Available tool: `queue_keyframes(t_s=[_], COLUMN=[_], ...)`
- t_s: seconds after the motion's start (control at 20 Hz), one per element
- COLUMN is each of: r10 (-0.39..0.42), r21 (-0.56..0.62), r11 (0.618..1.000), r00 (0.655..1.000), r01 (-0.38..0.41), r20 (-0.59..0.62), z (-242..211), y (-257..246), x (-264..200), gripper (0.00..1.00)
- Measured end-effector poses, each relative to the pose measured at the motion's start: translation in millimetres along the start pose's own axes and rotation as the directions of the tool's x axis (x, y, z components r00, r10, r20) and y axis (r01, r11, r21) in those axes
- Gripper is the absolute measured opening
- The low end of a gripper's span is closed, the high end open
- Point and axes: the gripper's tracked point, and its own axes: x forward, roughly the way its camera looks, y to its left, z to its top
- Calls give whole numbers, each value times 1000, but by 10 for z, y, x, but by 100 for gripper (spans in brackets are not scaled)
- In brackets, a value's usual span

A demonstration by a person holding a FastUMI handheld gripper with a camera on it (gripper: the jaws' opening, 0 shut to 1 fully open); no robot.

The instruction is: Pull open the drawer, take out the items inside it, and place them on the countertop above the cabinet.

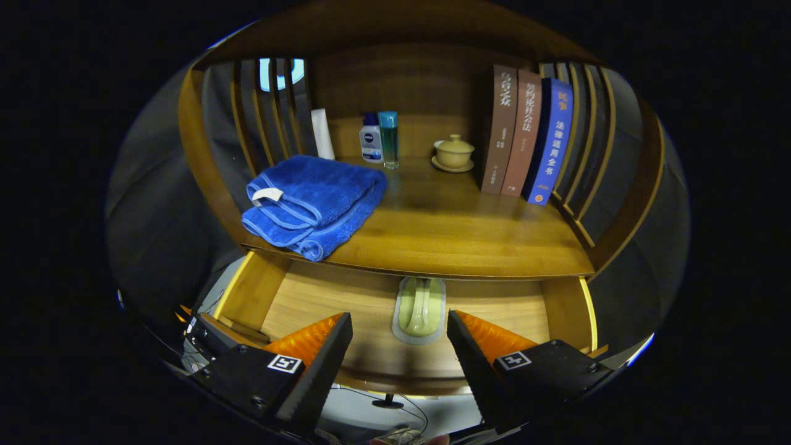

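While the wooden cabinet (204, 154) with slatted sides takes up most of the scene, its polished wooden surface (445, 228) carries a folded blue towel (312, 204) at the left front edge. Below that surface the pale wooden drawer (371, 309) stands pulled open. At the right, 3 upright books (525, 139), 2 brown and 1 blue, lean against the slats. Near the back stand a white tube (322, 133), a small white bottle with a blue cap (371, 139) and a clear teal bottle (389, 139) touching it, and, well apart to their right, a beige lidded ceramic cup on a saucer (453, 153). Inside the drawer lies a pale green sealed packet (420, 309), partly under the surface's edge. The tool (400, 337) hangs spread wide, its fingers either side of the packet, holding nothing.
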Motion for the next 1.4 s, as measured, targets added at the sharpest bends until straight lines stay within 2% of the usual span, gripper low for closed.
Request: queue_keyframes(t_s=[0.5, 0.7, 0.75, 0.85, 0.95, 1.2, 1.4], r10=[-92, -68, -91, -96, -93, -53, -23], r21=[-3, 69, 76, 93, 75, 130, 150], r11=[996, 994, 991, 988, 990, 987, 987], r00=[978, 972, 964, 966, 964, 958, 966], r01=[93, 86, 113, 121, 116, 93, 63], r20=[-189, -226, -249, -240, -250, -282, -259], z=[-239, -357, -458, -457, -472, -527, -421], y=[-296, -276, -301, -324, -315, -209, -124], x=[842, 1087, 1109, 1142, 1078, 798, 475], gripper=[99, 59, 49, 28, 18, 18, 18])
